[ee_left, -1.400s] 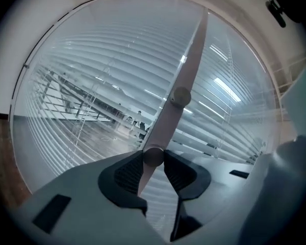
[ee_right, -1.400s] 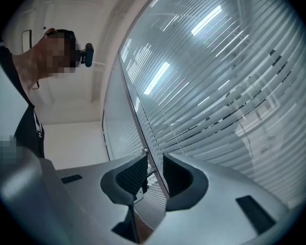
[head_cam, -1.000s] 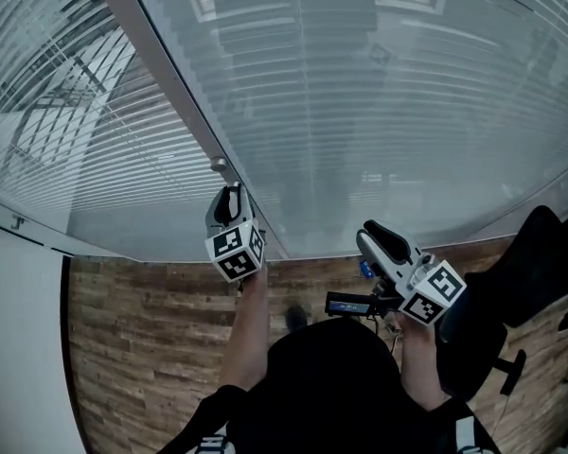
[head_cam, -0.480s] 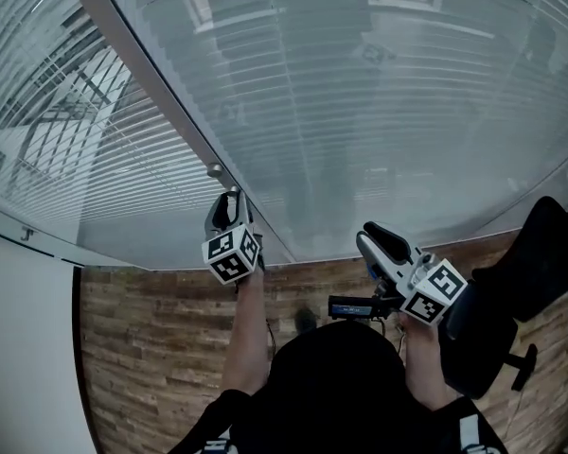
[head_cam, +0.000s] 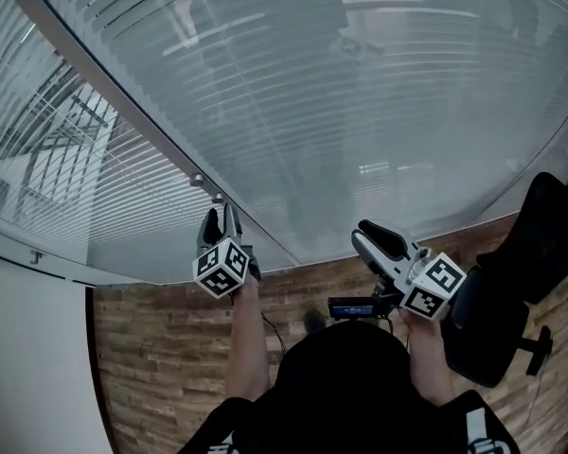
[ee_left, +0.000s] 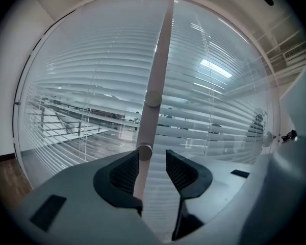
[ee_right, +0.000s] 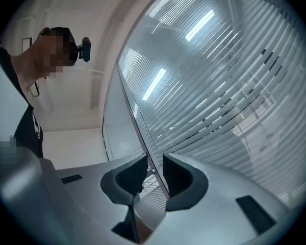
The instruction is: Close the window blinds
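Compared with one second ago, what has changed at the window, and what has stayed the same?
The left gripper is opening its jaws and seems to be letting go of the blind wand. The wand's lower end stands between the jaws, close to one of them. In the head view this gripper has shifted slightly down and left, though the camera moved too. The right gripper stayed in place, jaws apart and empty. The blinds look unchanged.

white slatted blinds point(head_cam: 360, 112), brown plank-patterned floor point(head_cam: 161, 348)

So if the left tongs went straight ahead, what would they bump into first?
The left tongs are opening around the blind wand. Going straight on, they'd probably slide along it, then meet the blinds.
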A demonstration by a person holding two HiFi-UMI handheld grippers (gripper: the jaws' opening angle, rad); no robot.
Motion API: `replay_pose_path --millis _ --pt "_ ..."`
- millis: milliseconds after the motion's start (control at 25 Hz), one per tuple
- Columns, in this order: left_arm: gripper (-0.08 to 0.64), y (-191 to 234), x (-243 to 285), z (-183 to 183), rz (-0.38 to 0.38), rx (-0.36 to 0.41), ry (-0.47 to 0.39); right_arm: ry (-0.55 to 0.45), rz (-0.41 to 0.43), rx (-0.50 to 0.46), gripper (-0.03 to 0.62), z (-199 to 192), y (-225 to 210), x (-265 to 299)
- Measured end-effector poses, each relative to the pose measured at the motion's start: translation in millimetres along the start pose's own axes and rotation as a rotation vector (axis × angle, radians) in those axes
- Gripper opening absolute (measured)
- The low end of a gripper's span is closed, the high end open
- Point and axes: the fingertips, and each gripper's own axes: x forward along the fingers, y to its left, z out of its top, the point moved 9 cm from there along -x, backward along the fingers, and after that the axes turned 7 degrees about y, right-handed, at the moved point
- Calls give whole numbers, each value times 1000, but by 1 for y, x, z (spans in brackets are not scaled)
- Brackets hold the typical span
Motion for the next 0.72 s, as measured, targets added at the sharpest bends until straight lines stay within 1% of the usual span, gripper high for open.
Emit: replay_pose_path --millis 80,120,280,360,440,520,600,720 --pt "163 -4 -7 7 -28 -8 -6 -8 2 8 99 5 1 -4" --pt "163 -7 -11 11 -55 -18 -14 -13 4 13 98 9 1 -6" --pt "163 -22 -33 15 -209 -80 -53 -30 20 51 98 14 -4 -16" --pt "163 -29 -48 15 -264 -83 -50 -38 24 87 98 11 -4 -21" --pt "163 -35 -63 23 -300 -70 -37 -48 25 130 98 12 -4 -25" --pt "163 -43 -74 40 -334 -64 -35 -67 23 166 98 21 -7 -26" --pt "163 -53 -85 59 -350 -50 -42 -95 22 192 98 34 -8 -29" --pt "163 -62 -100 68 -363 -47 -39 -134 9 213 98 45 -6 -44"
